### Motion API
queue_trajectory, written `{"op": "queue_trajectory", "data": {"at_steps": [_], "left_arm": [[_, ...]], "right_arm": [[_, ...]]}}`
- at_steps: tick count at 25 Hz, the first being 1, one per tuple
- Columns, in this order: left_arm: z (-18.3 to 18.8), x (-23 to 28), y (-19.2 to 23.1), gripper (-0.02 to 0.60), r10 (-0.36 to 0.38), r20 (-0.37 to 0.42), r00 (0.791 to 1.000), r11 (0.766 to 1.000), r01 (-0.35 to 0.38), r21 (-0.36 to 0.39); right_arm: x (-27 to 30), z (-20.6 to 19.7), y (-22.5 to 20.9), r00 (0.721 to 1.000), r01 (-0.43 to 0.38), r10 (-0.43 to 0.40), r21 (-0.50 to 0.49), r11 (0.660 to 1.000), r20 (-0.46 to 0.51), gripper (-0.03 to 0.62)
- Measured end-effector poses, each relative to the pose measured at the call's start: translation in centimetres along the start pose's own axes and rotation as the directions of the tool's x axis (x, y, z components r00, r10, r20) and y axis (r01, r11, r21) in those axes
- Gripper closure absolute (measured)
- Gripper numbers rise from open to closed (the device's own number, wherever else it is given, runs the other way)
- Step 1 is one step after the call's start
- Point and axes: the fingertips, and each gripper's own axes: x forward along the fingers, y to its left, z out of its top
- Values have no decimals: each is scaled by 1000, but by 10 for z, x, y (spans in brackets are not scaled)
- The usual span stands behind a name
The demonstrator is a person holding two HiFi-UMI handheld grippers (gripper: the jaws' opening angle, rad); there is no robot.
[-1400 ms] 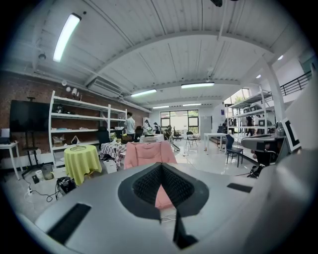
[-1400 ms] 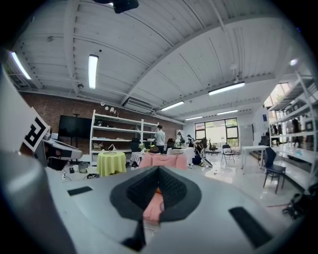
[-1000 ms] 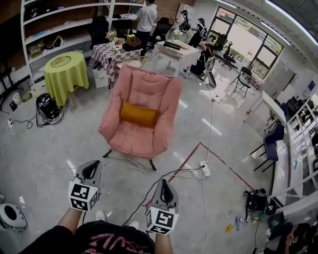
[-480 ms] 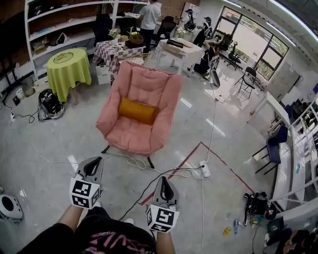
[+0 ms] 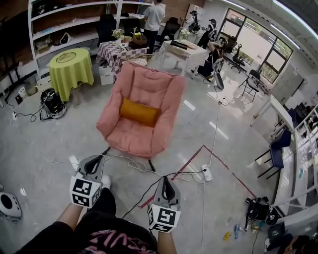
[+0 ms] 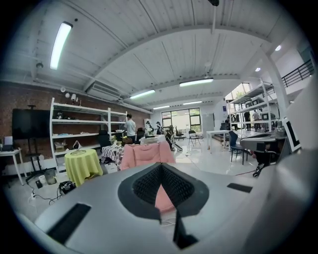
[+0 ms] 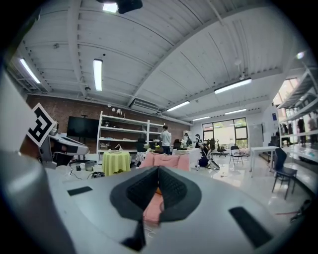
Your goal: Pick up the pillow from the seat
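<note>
Grey polished floor [image 5: 59, 144] spreads across a big workshop room, with white cables [image 5: 136, 163] trailing over it and a red tape line [image 5: 191, 161] beside them. A pink armchair [image 5: 149, 87] stands in the middle. The orange pillow [image 5: 140, 112] lies across its seat, against the backrest, well apart from both claws. The left gripper [image 5: 94, 159] and the right gripper [image 5: 164, 181] hover low over the floor in front of the chair, each with its jaws pressed together and nothing between them. The person's arms are cut off by the bottom edge of the head view. Only a couple of chair legs [image 5: 106, 150] peek out from under the seat. In the left gripper view the closed jaws cover the chair's middle, so the pillow cannot be seen there. In the right gripper view only a faint orange speck shows at the jaw tips, too small to be sure of. Behind the chair stand a round table [image 5: 69, 69] with a green cloth, shelves [image 5: 64, 34] and a person [image 5: 156, 14]. All are small, and what lies on the shelves is hard to make out
</note>
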Motion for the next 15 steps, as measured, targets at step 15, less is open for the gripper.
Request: {"op": "queue_trajectory", "data": {"at_steps": [15], "left_arm": [[-1,84,51,574,-18,-19,1000,1000,17,-19]], "right_arm": [[92,3,2,1000,17,-17,15,1000,-2,574]]}}
